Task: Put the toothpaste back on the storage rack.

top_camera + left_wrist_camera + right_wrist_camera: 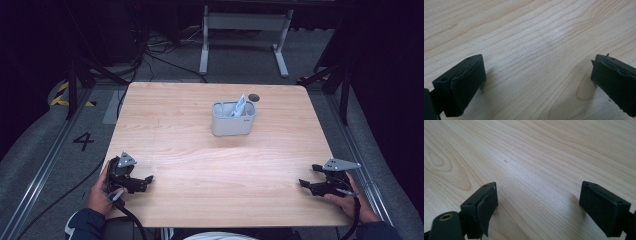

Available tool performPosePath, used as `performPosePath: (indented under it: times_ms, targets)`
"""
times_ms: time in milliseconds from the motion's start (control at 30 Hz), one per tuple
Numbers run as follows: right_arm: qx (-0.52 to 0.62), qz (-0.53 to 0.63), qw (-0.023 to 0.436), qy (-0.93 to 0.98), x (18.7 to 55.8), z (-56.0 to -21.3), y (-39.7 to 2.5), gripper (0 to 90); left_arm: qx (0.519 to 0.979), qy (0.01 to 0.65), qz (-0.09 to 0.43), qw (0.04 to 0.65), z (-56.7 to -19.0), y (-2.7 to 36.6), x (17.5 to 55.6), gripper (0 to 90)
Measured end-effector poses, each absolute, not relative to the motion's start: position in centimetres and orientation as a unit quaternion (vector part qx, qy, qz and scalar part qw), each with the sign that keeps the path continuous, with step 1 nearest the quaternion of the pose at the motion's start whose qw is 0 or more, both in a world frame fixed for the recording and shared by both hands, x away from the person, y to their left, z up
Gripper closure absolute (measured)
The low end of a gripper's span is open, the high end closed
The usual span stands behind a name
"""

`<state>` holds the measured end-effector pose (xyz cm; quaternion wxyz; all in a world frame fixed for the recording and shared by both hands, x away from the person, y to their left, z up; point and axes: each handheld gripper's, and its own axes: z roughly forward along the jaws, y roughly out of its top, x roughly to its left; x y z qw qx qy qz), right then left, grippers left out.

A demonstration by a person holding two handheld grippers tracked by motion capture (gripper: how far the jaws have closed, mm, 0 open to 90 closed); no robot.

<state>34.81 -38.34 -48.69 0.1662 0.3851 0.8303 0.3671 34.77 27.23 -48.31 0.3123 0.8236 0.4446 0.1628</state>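
A grey mesh-like cup [233, 119] stands on the wooden table [200, 150], a little behind its middle, with a white and blue tube [239, 106] leaning inside it. My left gripper [147, 181] rests at the table's front left corner, held by a hand, jaws wide apart over bare wood [536, 72]. My right gripper [306, 177] lies at the front right edge, also open, with nothing but wood grain between its pads [485, 205]. Both grippers are far from the cup.
A small dark round spot [254, 97] lies on the table just behind the cup. Beyond the table stand a white frame [245, 30], cables on the grey floor, and black stands at both sides.
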Motion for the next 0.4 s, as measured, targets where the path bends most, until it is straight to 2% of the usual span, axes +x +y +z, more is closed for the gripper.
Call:
performPosePath:
  times_ms: [400]
  targets:
    - [0.385,0.367,0.166,0.83,34.81,-48.69,-38.34,15.7,0.822,0.445,0.168,0.313,-48.34,27.19,34.84,0.1]
